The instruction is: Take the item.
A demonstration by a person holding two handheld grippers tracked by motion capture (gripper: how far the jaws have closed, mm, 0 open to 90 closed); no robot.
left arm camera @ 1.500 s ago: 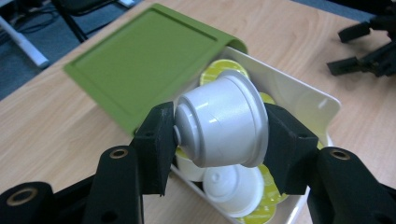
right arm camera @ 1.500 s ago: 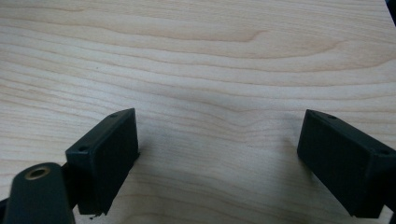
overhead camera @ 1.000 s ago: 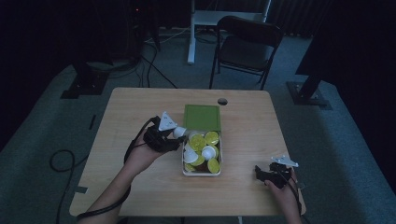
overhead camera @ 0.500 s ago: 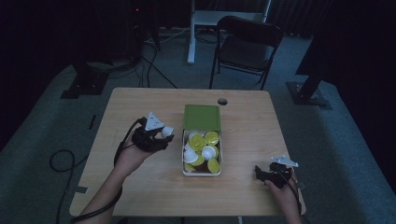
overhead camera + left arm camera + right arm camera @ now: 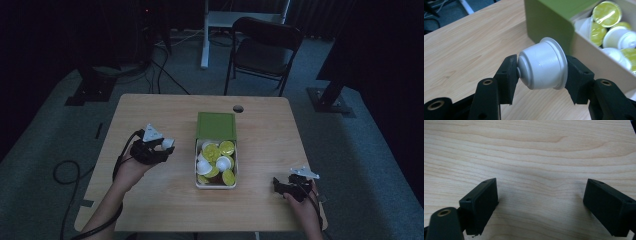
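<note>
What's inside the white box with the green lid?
The box holds little capsules, some white, some with yellow-green tops, piled together. What lies beneath the pile is covered. The left gripper holds one white capsule outside the box.

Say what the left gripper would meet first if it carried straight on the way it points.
Probably the green cardboard box of capsules: its near wall lies right beyond the white plastic capsule clamped in the left gripper. Depth is uncertain.

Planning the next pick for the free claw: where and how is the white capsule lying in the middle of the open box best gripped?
Grip the white plastic capsule across its tapered body, coming from above, since the white box walls and neighbouring capsules block its sides.
</note>
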